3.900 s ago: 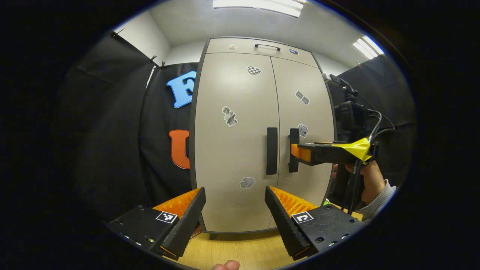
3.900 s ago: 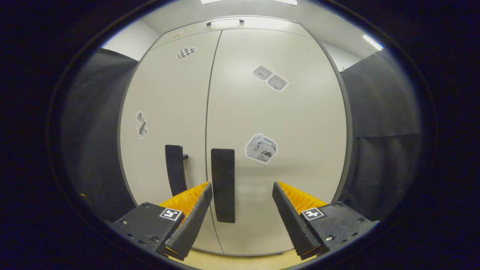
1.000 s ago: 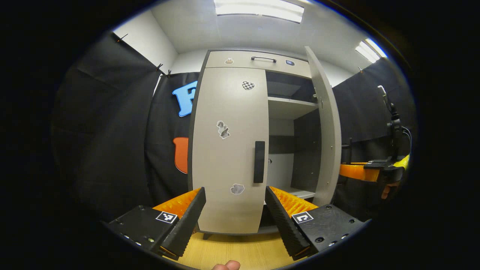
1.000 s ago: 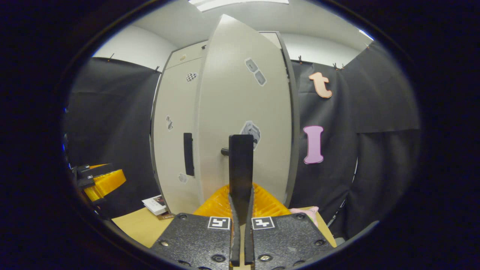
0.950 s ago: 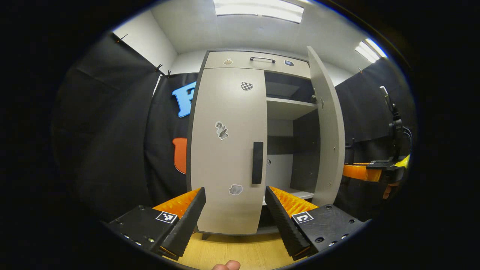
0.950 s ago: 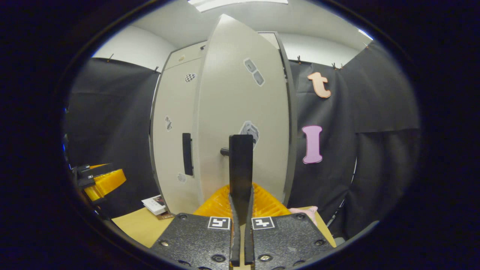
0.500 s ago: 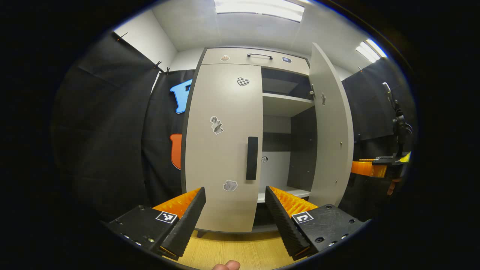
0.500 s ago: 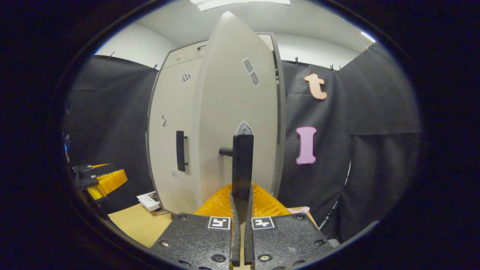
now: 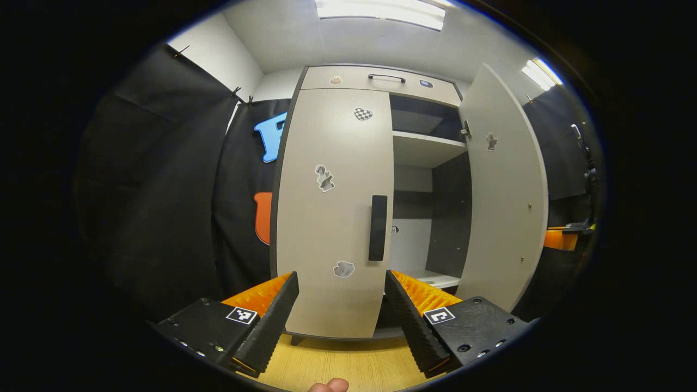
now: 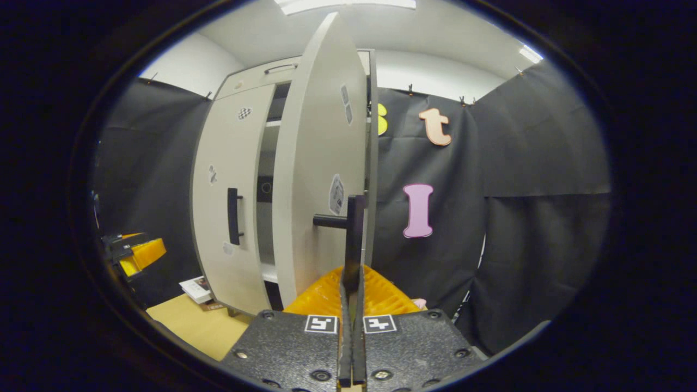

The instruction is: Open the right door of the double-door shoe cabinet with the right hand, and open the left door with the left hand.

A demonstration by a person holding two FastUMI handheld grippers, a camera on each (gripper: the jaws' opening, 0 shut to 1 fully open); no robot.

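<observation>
The beige right door point(image 9: 503, 185) of the double-door shoe cabinet is shown swung wider than a second ago, its black bar handle point(image 10: 354, 239) clamped in the right gripper point(image 10: 349, 305), while the wide-open, empty left gripper point(image 9: 340, 305) faces the closed left door point(image 9: 332, 212), yet to be opened

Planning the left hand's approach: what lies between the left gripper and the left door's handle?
Nothing, in the left gripper view: the open left gripper faces the left door's handle across bare air.
</observation>
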